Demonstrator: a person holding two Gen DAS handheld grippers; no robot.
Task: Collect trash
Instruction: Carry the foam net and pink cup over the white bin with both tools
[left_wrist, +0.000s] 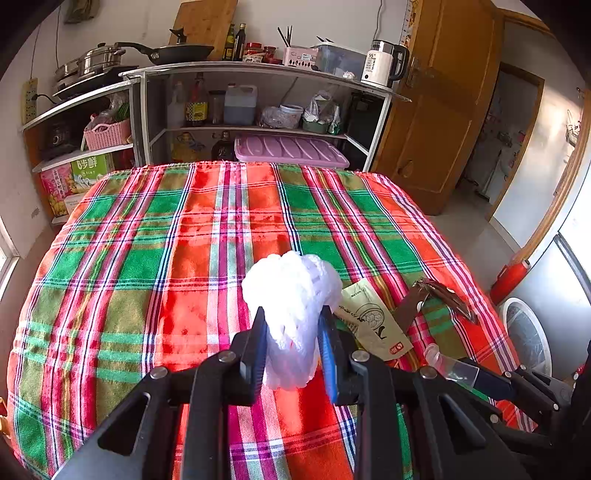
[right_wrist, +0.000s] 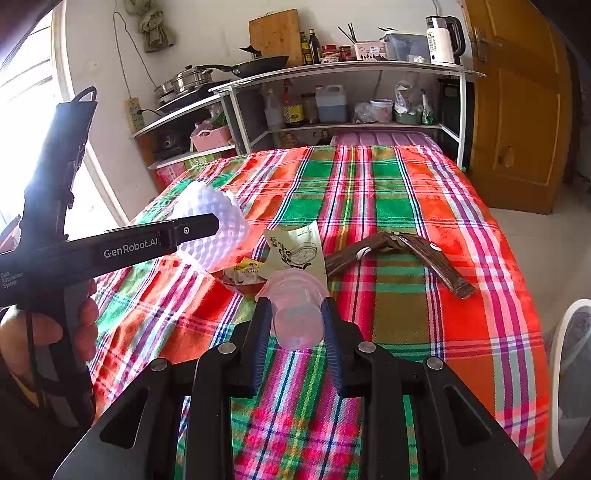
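A white foam fruit net, ribbed and soft, sits pinched between the left gripper jaws above the plaid tablecloth. The right gripper, angled downward, clamps a clear crumpled plastic cup. A beige paper packet and brown wrappers lie beyond.

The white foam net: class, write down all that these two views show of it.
The white foam net is a soft, tube-shaped sleeve of stretchy mesh, the kind that looks made of foamed plastic, with diamond-shaped holes. It is squeezed at its middle between the jaws of the left gripper, so that its upper end flares out like a puff. It is held tilted above the plaid tablecloth, whether clear of it neither view settles. In the right wrist view it glows in the window light.
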